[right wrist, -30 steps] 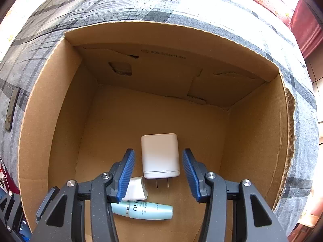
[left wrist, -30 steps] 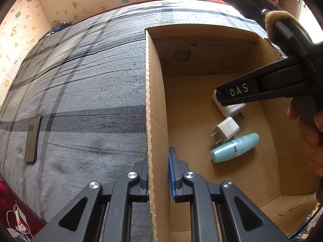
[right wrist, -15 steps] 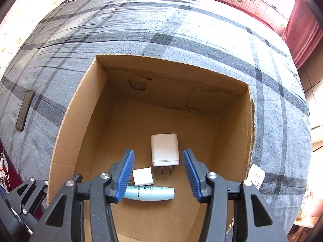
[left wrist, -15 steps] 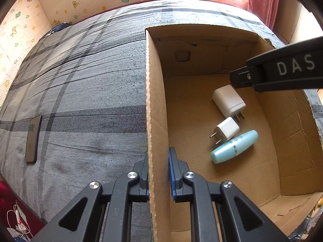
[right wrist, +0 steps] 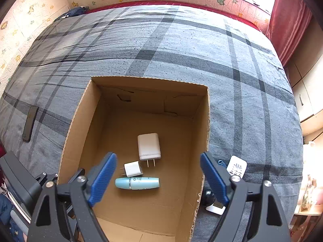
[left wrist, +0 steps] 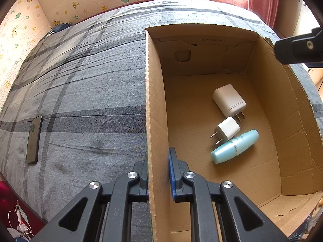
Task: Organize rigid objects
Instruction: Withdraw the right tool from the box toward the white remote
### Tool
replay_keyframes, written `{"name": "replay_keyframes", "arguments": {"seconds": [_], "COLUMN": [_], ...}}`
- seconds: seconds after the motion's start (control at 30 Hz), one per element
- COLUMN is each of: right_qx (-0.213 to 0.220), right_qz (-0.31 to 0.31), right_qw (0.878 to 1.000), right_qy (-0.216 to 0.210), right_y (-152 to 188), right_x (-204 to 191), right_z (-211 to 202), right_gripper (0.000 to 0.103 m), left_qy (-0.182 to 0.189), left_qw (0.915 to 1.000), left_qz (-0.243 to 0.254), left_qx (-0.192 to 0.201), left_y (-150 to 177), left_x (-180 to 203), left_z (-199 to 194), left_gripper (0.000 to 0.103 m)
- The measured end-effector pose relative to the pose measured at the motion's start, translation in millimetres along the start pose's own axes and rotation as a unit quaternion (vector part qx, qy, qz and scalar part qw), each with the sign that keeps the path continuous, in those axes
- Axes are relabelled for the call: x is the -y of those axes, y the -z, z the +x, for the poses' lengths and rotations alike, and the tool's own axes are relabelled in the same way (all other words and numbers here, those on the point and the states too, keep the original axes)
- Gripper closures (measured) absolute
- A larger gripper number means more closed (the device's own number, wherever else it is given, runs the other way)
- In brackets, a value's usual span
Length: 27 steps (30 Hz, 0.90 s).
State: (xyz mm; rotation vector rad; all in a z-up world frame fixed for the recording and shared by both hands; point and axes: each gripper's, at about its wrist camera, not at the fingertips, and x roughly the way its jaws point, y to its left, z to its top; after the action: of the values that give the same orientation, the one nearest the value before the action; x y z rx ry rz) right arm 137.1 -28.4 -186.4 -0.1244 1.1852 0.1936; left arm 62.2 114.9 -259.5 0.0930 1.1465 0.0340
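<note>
My left claw points steeply down with its jaws pinched together, one blue pad on each face of what it grips. My right claw also tilts steeply downward, raised high, its jaws opening wide with nothing pressed between the blue pads.

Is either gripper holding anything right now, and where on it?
The left gripper clamps the cardboard box by its side wall's top edge; the right gripper, jaws opening, holds nothing.
</note>
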Motion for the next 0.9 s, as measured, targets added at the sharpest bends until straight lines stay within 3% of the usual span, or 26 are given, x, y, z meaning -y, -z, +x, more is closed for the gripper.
{"name": "replay_keyframes", "arguments": {"seconds": [0.07, 0.43, 0.9], "right_qx": [0.01, 0.033, 0.016], "right_qz": [0.002, 0.028, 0.105], "right_qw": [1.0, 0.999, 0.993], "right_qy": [0.005, 0.023, 0.057], "right_y": [0, 14, 45], "right_x": [5, 51, 138], "right_z": [-7, -36, -29], "right_gripper": [0.001, 0.0, 0.0], "left_qy": [0.0, 0.0, 0.001], "left_qw": [1.0, 1.0, 1.0], "left_qz": [0.0, 0.0, -0.001], "left_qx": [0.0, 0.0, 0.0], "left_y": [0, 0, 0], "left_x": [0, 0, -2], "left_z": [0, 0, 0], "left_gripper": [0.088, 0.088, 0.088]}}
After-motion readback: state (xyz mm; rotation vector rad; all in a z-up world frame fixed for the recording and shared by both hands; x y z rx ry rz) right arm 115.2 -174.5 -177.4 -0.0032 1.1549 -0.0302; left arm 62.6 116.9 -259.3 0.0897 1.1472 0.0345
